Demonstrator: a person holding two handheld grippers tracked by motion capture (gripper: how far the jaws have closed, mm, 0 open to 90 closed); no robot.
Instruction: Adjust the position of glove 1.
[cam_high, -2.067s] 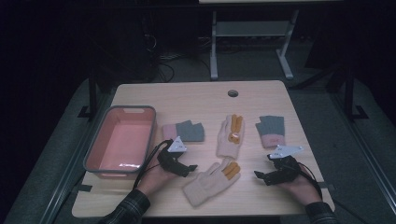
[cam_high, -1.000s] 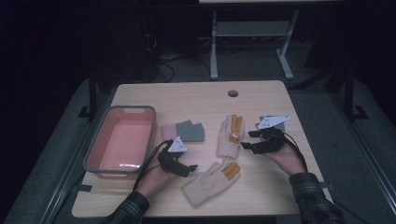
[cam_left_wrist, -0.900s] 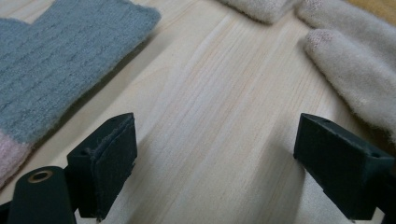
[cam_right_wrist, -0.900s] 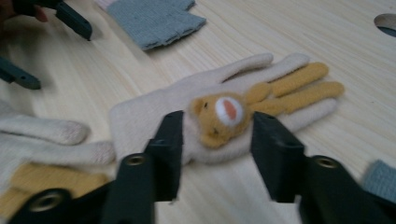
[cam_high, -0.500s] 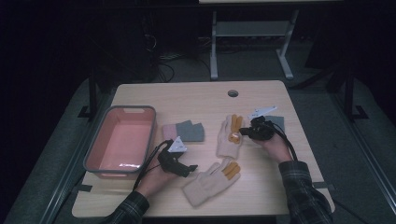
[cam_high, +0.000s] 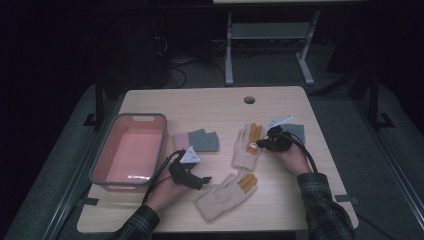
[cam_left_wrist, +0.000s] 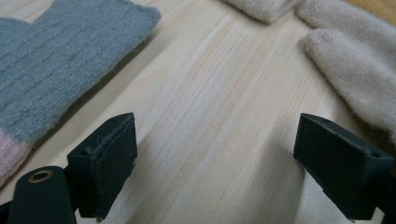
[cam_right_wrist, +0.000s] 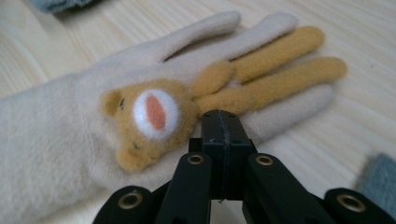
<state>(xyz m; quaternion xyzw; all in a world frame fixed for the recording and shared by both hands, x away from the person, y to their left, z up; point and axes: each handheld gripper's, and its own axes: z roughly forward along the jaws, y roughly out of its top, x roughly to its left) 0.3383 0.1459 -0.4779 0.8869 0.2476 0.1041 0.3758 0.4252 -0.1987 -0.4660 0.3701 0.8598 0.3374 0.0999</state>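
Two cream gloves with orange fingers lie mid-table: a far one (cam_high: 243, 150) with a bear face (cam_right_wrist: 149, 116) and a near one (cam_high: 222, 195). My right gripper (cam_high: 261, 145) is shut, its closed tips (cam_right_wrist: 222, 121) resting over the far glove's (cam_right_wrist: 56, 140) fingers; no fabric shows between the jaws. My left gripper (cam_high: 202, 182) lies open on bare wood (cam_left_wrist: 224, 158), between a grey and pink mitten (cam_high: 197, 141) (cam_left_wrist: 60, 60) and the near glove (cam_left_wrist: 355, 70). Nothing is between its jaws.
A pink basin (cam_high: 100, 165) stands at the table's left side. A second grey mitten (cam_high: 296, 131) (cam_right_wrist: 380, 182) lies just behind my right hand. A round cable hole (cam_high: 249, 100) sits near the far edge. Cables trail from both grippers.
My right gripper has travelled from the table's front right corner away and to the left, ending on the far cream glove. The left gripper has stayed put.
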